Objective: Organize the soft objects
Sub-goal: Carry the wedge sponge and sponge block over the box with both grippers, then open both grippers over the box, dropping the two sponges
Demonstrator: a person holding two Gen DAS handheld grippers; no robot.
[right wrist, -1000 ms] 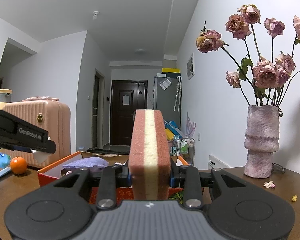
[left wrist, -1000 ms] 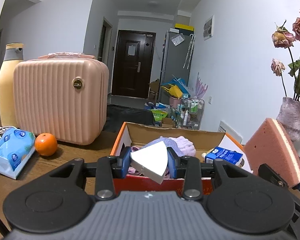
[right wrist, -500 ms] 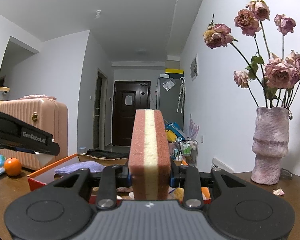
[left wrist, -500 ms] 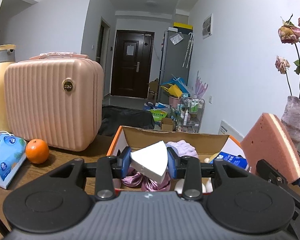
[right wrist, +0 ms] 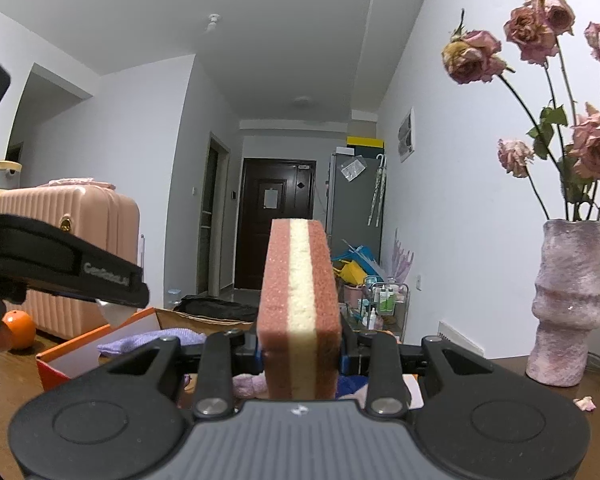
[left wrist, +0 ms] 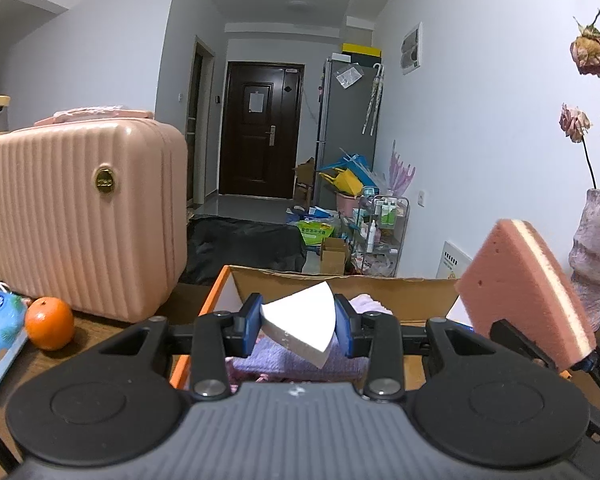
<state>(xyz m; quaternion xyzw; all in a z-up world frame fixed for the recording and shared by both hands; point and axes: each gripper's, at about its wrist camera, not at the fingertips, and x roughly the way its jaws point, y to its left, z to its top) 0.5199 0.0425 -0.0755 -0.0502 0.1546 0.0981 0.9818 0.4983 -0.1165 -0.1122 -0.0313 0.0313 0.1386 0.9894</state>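
in the left view, the left hand-held gripper (left wrist: 298, 322) at lower centre is clamped on a white foam wedge (left wrist: 302, 326), its tip pointing down over the box (left wrist: 340, 286) just beyond, where purple cloth (left wrist: 296, 360) lies. in the right view, the right hand-held gripper (right wrist: 300, 354) is clamped on a sponge (right wrist: 298, 304), long axis upright, 2 pink layers around 1 cream strip. the box lies ahead and lower left of it, so the left looks nearer. both pieces look light and squashy.
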